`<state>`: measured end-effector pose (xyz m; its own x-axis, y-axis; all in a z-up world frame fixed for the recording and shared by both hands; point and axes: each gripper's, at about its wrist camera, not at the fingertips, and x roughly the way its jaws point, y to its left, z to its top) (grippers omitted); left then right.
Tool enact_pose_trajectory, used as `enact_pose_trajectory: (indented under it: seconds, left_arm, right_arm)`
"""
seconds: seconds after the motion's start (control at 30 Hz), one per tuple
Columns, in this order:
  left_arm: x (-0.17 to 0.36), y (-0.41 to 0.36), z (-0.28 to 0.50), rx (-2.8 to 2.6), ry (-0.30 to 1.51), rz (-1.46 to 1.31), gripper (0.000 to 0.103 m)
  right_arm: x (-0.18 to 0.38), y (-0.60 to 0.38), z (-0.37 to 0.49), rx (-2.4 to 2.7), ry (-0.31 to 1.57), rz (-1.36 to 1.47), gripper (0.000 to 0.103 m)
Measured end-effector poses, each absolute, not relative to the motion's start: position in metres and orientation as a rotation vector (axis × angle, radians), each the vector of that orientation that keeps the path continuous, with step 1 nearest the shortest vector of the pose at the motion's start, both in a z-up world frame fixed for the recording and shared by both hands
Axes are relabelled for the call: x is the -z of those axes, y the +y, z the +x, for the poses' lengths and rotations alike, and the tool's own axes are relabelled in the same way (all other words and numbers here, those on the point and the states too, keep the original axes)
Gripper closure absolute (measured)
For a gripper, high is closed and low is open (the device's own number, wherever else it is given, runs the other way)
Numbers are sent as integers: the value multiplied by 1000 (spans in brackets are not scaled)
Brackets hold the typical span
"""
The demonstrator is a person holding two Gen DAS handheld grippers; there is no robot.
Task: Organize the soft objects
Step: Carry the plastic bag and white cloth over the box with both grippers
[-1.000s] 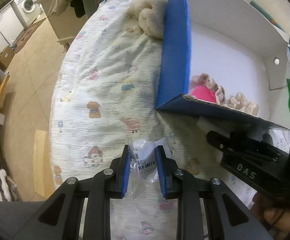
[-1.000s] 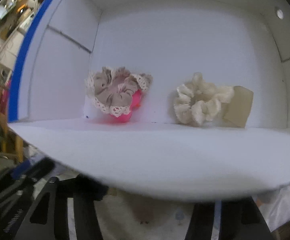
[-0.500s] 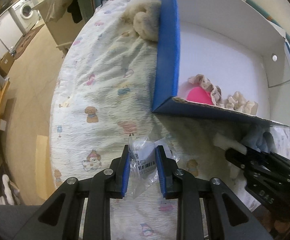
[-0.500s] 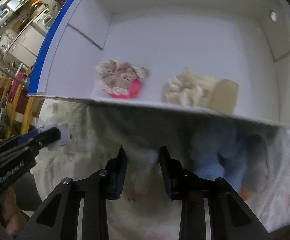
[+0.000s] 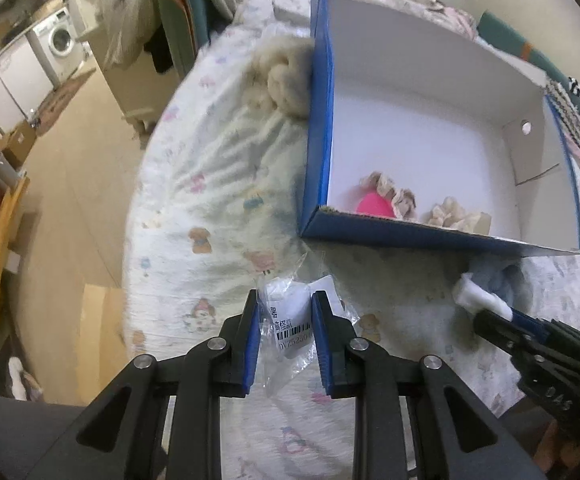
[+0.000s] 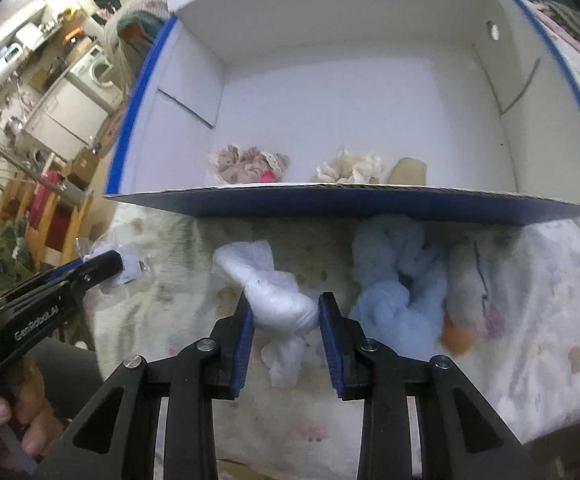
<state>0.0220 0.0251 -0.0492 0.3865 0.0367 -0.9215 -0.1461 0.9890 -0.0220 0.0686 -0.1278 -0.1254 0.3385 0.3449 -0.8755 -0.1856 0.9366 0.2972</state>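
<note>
A blue box with a white inside (image 5: 317, 128) (image 6: 370, 200) lies on the bed. In it are a beige lace scrunchie on a pink one (image 6: 245, 164) (image 5: 386, 198) and a cream scrunchie (image 6: 350, 168) (image 5: 450, 214). My left gripper (image 5: 285, 322) is shut on a clear plastic bag with a barcode label (image 5: 290, 320); it also shows in the right wrist view (image 6: 101, 264). My right gripper (image 6: 285, 314) is shut on a white fluffy scrunchie (image 6: 273, 300) (image 5: 476, 296) just in front of the box. A light blue scrunchie (image 6: 394, 280) lies right of it.
A cream plush toy with an orange part (image 6: 470, 292) lies right of the blue scrunchie. A cream fuzzy item (image 5: 281, 76) rests against the box's left outer wall. The bed edge (image 5: 137, 240) drops to the floor on the left. A tan card (image 6: 408, 170) lies in the box.
My right gripper has pulled back from over the box to the bed in front of it and closed on the white scrunchie. My left gripper still holds the plastic bag.
</note>
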Motion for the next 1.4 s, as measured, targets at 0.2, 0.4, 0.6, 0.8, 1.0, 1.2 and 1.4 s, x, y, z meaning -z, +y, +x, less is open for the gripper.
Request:
enact_pose_trajectory:
  seconds: [0.2, 0.4, 0.6, 0.8, 1.0, 1.2, 1.4]
  left_arm:
    - [32, 28, 9, -98, 1132, -116, 81]
    - [-8, 20, 15, -73, 1044, -106, 81]
    - [-38, 11, 43, -60, 986, -71, 81]
    - [-45, -4, 78, -44, 984, -47, 81]
    - [-37, -25, 111, -25, 983, -6, 81]
    - [-6, -34, 130, -6, 1011, -13, 81]
    - [22, -39, 141, 0, 1038, -28, 81]
  right_arm:
    - [95, -145, 50, -365, 1105, 225, 69]
    - [52, -157, 60, -379, 992, 297, 69]
    - [22, -167, 86, -368, 938, 319, 69]
    - [15, -177, 115, -355, 935, 303, 69]
    - [29, -183, 139, -320, 925, 277, 69]
    - [66, -192, 153, -268, 978, 297, 69]
    - [83, -194, 160, -243, 1017, 285, 69]
